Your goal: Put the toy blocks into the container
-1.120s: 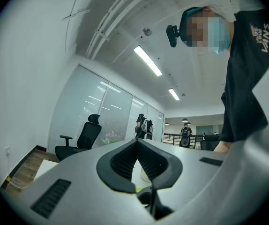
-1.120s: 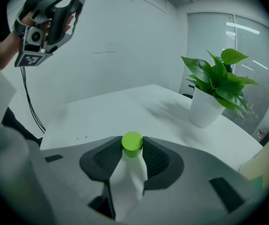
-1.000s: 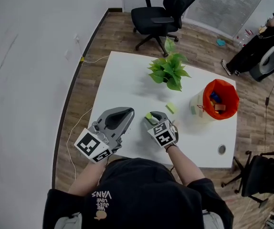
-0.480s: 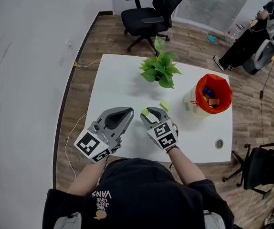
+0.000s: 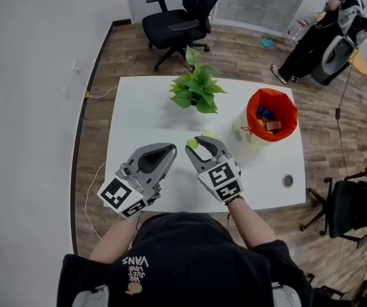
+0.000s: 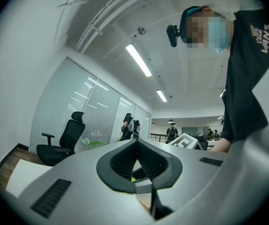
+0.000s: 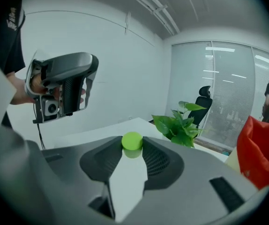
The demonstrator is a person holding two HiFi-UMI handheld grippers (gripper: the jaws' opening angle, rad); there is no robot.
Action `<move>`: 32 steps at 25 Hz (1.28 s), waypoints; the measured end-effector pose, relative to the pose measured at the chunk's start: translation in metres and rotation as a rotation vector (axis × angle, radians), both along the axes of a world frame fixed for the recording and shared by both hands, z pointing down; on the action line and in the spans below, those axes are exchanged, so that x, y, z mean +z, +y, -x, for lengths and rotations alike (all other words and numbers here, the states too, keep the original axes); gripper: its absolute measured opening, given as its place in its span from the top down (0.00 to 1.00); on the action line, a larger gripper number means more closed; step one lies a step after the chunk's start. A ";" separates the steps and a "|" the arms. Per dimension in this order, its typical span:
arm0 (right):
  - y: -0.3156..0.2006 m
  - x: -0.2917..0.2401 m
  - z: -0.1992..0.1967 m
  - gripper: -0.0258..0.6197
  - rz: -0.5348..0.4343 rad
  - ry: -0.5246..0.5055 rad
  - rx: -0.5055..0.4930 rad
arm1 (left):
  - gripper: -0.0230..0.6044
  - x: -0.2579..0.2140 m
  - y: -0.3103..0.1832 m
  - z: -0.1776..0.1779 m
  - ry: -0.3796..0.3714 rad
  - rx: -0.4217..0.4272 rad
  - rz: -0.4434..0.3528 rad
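Observation:
My right gripper [image 5: 194,145] is shut on a small round green block [image 5: 192,143], held above the white table [image 5: 139,114]. In the right gripper view the green block [image 7: 132,142] sits pinched between the two jaw tips. The container [image 5: 272,114], a white bucket lined with a red bag [image 7: 261,149], stands at the table's right side with several coloured blocks inside. My left gripper [image 5: 171,148] hovers to the left of the right one, jaw tips together and nothing between them [image 6: 135,142].
A potted green plant [image 5: 195,89] stands at the table's far middle, left of the container. A black office chair [image 5: 183,11] is beyond the table. A round cable hole [image 5: 288,180] sits near the table's front right corner. A person stands at the far right [image 5: 327,37].
The right gripper has risen off the table with the green block in its jaws. The left gripper has shifted only slightly.

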State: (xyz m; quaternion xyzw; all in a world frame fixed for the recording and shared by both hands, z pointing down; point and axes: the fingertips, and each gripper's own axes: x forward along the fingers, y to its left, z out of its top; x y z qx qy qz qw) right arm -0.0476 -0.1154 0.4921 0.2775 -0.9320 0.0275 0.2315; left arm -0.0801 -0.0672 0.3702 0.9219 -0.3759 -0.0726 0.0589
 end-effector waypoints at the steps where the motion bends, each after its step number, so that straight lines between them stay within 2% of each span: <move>1: 0.000 -0.004 -0.004 0.73 -0.007 -0.005 0.010 | 0.95 0.001 0.000 -0.003 0.000 0.011 0.001; 19: -0.001 -0.072 -0.090 0.73 -0.132 -0.078 0.220 | 0.95 0.001 -0.007 -0.065 0.018 0.199 -0.006; 32: -0.025 -0.101 -0.157 0.73 -0.203 -0.072 0.361 | 0.95 -0.005 -0.014 -0.099 0.026 0.265 -0.021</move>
